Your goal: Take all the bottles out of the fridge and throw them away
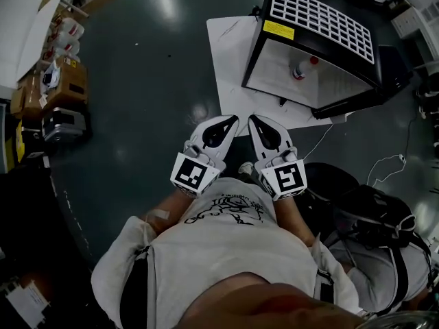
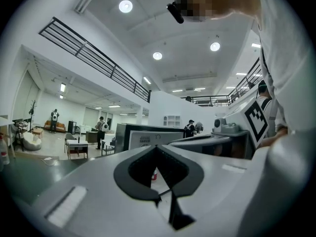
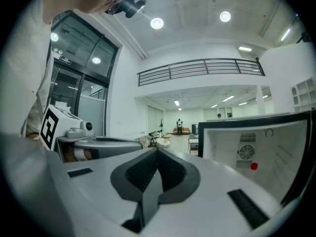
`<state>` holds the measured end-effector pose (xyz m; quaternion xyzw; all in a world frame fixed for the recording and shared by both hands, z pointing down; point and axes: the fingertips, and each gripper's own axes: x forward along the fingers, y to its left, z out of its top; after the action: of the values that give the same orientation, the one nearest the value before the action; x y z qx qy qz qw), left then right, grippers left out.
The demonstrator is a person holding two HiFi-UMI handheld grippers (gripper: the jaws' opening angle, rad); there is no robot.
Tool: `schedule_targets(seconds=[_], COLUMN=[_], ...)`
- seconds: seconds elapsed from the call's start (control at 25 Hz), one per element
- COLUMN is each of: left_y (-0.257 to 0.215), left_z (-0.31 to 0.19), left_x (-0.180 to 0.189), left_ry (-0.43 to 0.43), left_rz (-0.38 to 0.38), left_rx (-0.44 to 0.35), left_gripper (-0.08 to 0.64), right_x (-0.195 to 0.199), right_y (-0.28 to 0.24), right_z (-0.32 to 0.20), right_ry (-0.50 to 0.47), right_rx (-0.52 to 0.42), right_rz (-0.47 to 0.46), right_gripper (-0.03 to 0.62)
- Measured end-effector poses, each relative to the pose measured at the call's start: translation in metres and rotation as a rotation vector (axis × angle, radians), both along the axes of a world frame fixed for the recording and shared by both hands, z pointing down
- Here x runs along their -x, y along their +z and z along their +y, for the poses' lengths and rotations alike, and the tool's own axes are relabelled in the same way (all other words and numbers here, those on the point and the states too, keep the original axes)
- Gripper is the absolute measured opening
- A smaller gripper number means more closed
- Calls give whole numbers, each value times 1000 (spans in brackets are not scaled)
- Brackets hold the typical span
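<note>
A small black fridge (image 1: 322, 43) stands on the floor ahead with its door side open toward me. Inside it lies a clear bottle with a red cap (image 1: 302, 68). The red cap (image 3: 254, 166) shows inside the fridge (image 3: 256, 147) in the right gripper view. The left gripper view catches the fridge (image 2: 148, 137) and a bit of the bottle (image 2: 154, 174) between the jaw tips. My left gripper (image 1: 232, 120) and right gripper (image 1: 252, 118) are side by side in front of my chest, both shut and empty, short of the fridge.
The fridge rests on a white sheet (image 1: 236, 60) on the dark floor. Cardboard boxes and clutter (image 1: 55, 81) line the left side. A dark backpack (image 1: 374, 214) and cables (image 1: 391, 163) lie at the right. People stand far off in the hall.
</note>
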<state>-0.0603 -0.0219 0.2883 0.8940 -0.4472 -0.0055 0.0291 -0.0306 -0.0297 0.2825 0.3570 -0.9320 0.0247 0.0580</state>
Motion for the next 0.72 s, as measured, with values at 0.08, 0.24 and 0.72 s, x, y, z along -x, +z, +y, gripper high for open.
schedule_targets(seconds=[0.08,0.24,0.72], left_y=[-3,-5,-10], left_z=[-3,-7,-18], left_x=[-11,-36,-113], left_ry=[19,48,133], left_rz=[-1,0,-8], left_rx=[-11,8,3], left_gripper=[9,9,9], right_x=[-11,-36,-114], right_y=[-2,-3,-4], right_z=[-2,-5,-14], right_ry=[19,54,138], right_rx=[-2,-3,-8], right_rz=[-3,-8,-25], right_gripper=[9,9,9])
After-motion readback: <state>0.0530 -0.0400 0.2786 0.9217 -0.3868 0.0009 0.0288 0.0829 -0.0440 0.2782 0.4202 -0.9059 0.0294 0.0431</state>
